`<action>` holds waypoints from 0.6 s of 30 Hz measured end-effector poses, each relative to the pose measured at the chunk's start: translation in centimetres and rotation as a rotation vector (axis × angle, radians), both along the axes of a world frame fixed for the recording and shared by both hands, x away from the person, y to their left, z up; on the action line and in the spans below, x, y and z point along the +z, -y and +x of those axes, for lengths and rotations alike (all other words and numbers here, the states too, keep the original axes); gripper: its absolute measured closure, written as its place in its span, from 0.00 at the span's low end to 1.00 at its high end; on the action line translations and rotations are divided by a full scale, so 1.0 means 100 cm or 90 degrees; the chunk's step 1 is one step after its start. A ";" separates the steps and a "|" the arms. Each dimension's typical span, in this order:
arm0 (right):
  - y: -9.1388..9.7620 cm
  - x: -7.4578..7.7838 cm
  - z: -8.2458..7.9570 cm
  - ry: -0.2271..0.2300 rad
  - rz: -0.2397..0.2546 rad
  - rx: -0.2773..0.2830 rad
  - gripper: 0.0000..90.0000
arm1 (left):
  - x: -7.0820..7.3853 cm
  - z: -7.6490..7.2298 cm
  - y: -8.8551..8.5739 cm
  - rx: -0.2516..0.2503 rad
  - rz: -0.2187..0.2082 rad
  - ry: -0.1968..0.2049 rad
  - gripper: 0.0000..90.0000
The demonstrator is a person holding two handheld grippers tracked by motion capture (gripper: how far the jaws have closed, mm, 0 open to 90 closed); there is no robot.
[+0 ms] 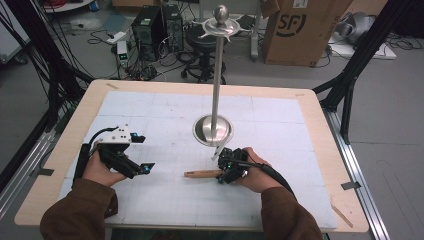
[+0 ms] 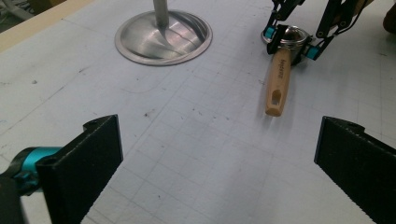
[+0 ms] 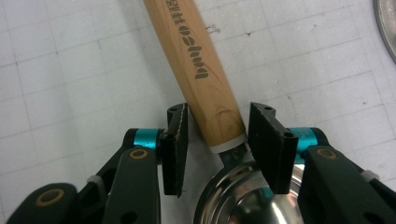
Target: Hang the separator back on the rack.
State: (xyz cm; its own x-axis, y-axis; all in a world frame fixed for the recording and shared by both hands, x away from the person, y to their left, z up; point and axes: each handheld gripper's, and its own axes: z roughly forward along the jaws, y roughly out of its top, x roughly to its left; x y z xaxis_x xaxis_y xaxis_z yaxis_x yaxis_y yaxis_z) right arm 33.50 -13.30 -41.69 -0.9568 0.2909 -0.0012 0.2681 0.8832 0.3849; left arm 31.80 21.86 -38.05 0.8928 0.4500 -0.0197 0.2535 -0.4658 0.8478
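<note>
A utensil with a light wooden handle point(image 1: 202, 174) point(image 2: 279, 79) point(image 3: 196, 60) and a shiny metal bowl point(image 2: 293, 35) point(image 3: 233, 196) lies flat on the white gridded mat point(image 1: 165, 200). My right gripper point(image 1: 226, 170) point(image 3: 216, 140) points down over the neck, where handle meets bowl. Its two pads point(image 3: 180, 140) flank the handle end with a narrow gap on each side, so it is open. In the left gripper view the right gripper point(image 2: 292, 42) straddles the bowl. My left gripper point(image 1: 144, 153) point(image 2: 217, 163) hovers over bare mat to the left, jaws wide open and holding nothing.
A tall steel stand with a round base point(image 1: 200, 131) point(image 2: 135, 51) and hooked top point(image 1: 220, 25) rises just behind the utensil. The base rim point(image 3: 387, 23) lies close to the right gripper. Wooden table edges point(image 1: 65, 145) frame the mat. Boxes, stools and cables sit on the floor beyond.
</note>
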 end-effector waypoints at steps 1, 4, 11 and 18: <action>0.000 0.000 0.000 0.000 0.000 0.001 0.66 | 0.000 0.000 0.000 0.001 0.001 0.001 0.02; 0.000 0.000 0.000 0.001 -0.004 0.001 0.67 | 0.000 0.000 0.000 0.000 0.001 0.001 0.02; 0.001 0.003 0.000 0.001 -0.008 -0.007 0.73 | 0.000 0.000 0.000 0.000 0.002 0.002 0.02; -0.001 0.003 -0.001 0.009 -0.020 -0.008 0.69 | 0.000 0.000 0.000 -0.002 0.001 0.001 0.02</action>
State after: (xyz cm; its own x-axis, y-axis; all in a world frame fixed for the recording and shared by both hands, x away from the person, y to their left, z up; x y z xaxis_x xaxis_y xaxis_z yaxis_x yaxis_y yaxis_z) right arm 33.42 -13.17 -41.34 -0.9527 0.3030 -0.0231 0.2747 0.8911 0.3611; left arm 31.79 21.86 -38.01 0.8939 0.4479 -0.0175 0.2511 -0.4682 0.8472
